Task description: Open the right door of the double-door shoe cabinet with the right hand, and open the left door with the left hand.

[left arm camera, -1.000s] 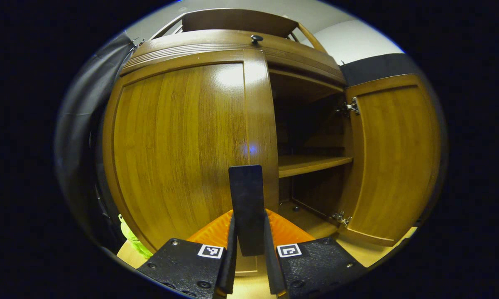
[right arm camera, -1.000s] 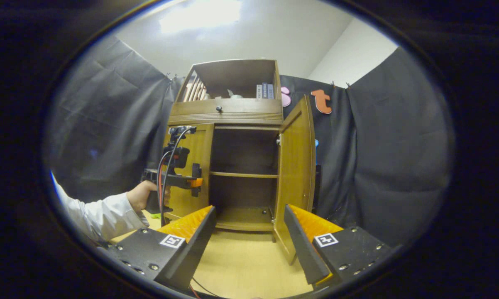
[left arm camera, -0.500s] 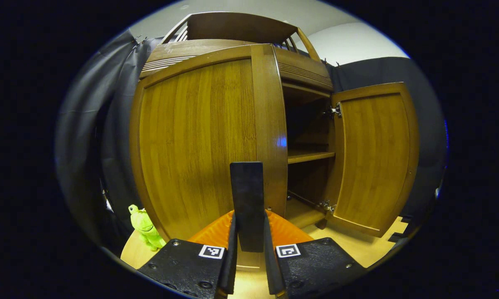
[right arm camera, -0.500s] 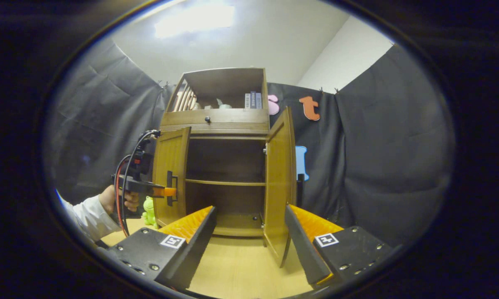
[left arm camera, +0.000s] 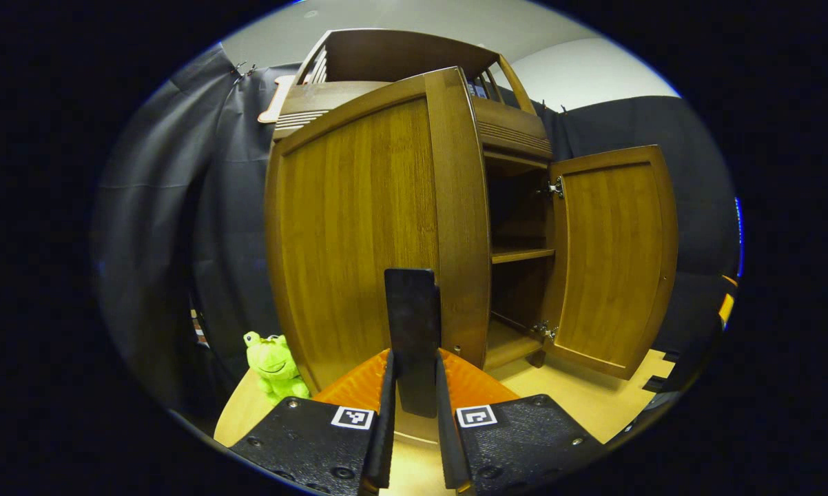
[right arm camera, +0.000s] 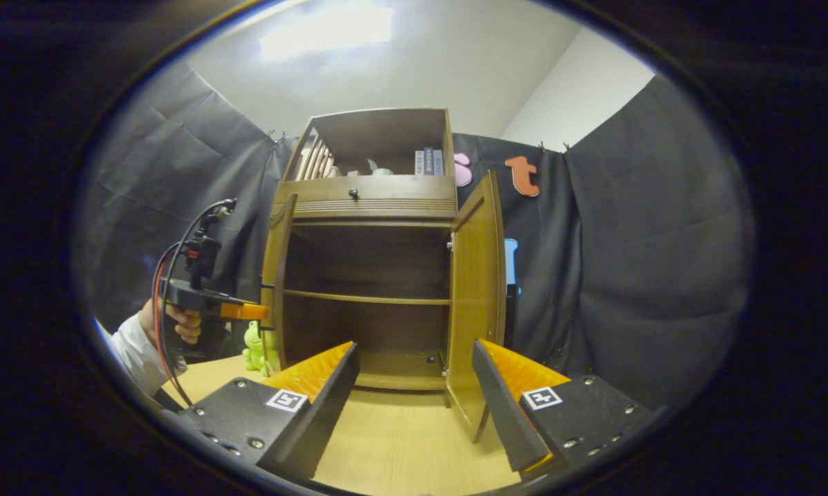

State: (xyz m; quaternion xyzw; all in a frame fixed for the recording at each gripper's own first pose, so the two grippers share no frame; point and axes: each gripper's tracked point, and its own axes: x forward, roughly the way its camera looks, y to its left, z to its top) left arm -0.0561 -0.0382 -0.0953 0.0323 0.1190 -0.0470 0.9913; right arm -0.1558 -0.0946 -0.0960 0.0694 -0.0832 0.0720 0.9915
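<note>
The left hand-held gripper has its 2 fingers pressed together on the dark handle of the left door; in the left gripper view the handle stands upright between the fingertips, just in front of the door's free edge. In the right gripper view the same left hand-held gripper shows at the far left, held by a hand with a white sleeve behind it, its tip meeting the left door, which is seen nearly edge-on and swung well out from the shoe cabinet.

The right hand-held gripper sits back from the cabinet with its fingers wide apart and nothing between them. The right door stands open just beyond its right finger, hinged at the cabinet's right side and angled toward the camera. In the left gripper view the right door also hangs open, with 2 metal hinges visible on its inner edge.

Between the 2 open doors the dark inside shows 1 shelf across the middle. Above the doors is a drawer front with a small knob, and over it an open top compartment holding books.

A green frog toy sits on the wooden floor at the left of the cabinet, just beside the left door. Black cloth hangs behind and to both sides.
</note>
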